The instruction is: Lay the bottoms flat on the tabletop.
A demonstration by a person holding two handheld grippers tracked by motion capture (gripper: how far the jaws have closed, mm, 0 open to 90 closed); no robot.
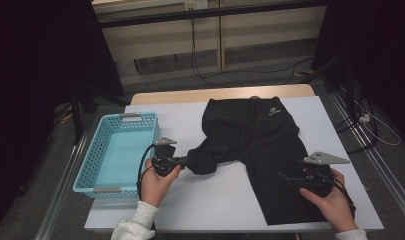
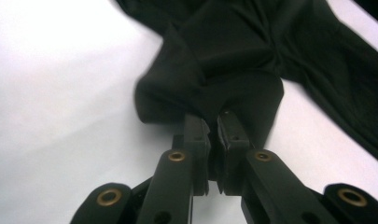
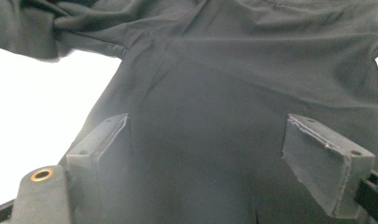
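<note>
A pair of black shorts (image 1: 262, 135) lies on the white table (image 1: 200, 200), waistband at the far side. My left gripper (image 1: 187, 162) is shut on the bunched end of the shorts' left leg, lifted a little off the table. In the left gripper view the jaws (image 2: 213, 122) pinch a fold of the black cloth (image 2: 224, 60). My right gripper (image 1: 286, 177) hovers over the shorts' right leg near the front edge. Its jaws (image 3: 207, 133) stand wide open above the flat cloth (image 3: 214, 70), and nothing is held between them.
A light blue plastic basket (image 1: 90, 160) with nothing in it stands at the table's left edge, just left of my left hand. Bare white tabletop lies between the two hands. Beyond the table are a dark floor, cables and stands.
</note>
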